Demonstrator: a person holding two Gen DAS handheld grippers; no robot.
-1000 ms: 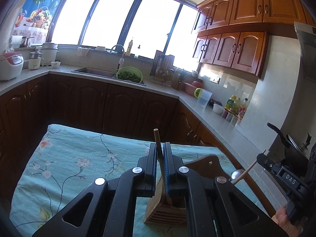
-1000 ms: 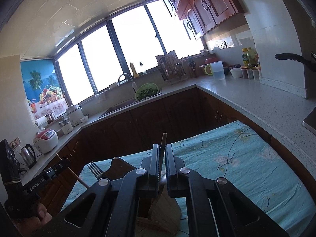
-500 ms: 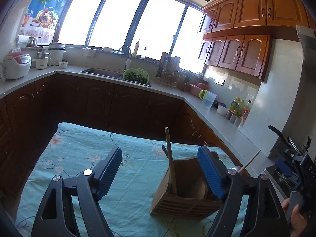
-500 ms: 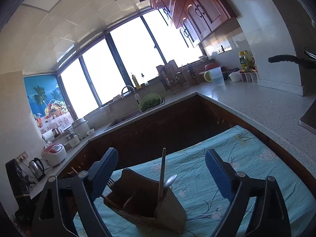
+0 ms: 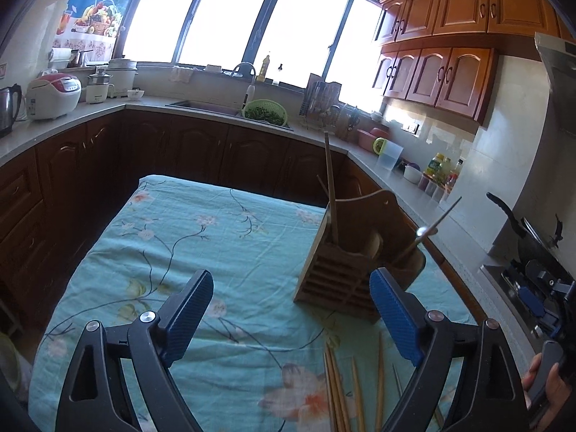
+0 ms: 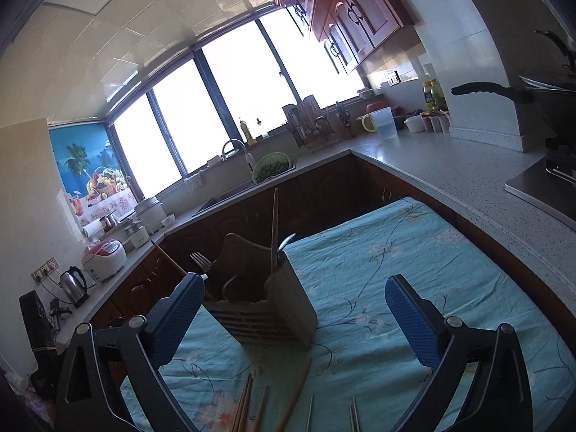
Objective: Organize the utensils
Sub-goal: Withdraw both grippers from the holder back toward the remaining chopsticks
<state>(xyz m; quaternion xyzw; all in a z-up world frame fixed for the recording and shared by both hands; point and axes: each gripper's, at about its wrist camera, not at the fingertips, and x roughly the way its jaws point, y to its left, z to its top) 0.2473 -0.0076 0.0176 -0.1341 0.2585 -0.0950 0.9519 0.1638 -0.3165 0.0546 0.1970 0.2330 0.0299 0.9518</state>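
A wooden utensil holder [image 5: 345,273] stands on the floral teal cloth [image 5: 201,244]; it also shows in the right wrist view [image 6: 266,306]. A wooden chopstick [image 5: 331,187] stands upright in it, beside a metal spoon [image 5: 428,230]. The right wrist view shows the chopstick [image 6: 274,223], a spoon [image 6: 286,243] and a fork [image 6: 199,261] in it. Several loose chopsticks [image 5: 345,388] lie on the cloth in front, also in the right wrist view [image 6: 252,403]. My left gripper [image 5: 291,316] is open and empty, near the holder. My right gripper [image 6: 291,318] is open and empty, just in front of the holder.
A stone counter [image 6: 450,172] wraps around the table, with a sink, a green colander [image 5: 266,111], a jug [image 6: 381,122], bottles, a rice cooker [image 5: 54,95] and a kettle [image 6: 73,284]. A stove with a pan [image 5: 522,223] is at the right.
Both grippers opened and let go of the chopsticks they held, leaving them standing in the holder. Both then pulled back and up from the holder, and loose chopsticks came into view.
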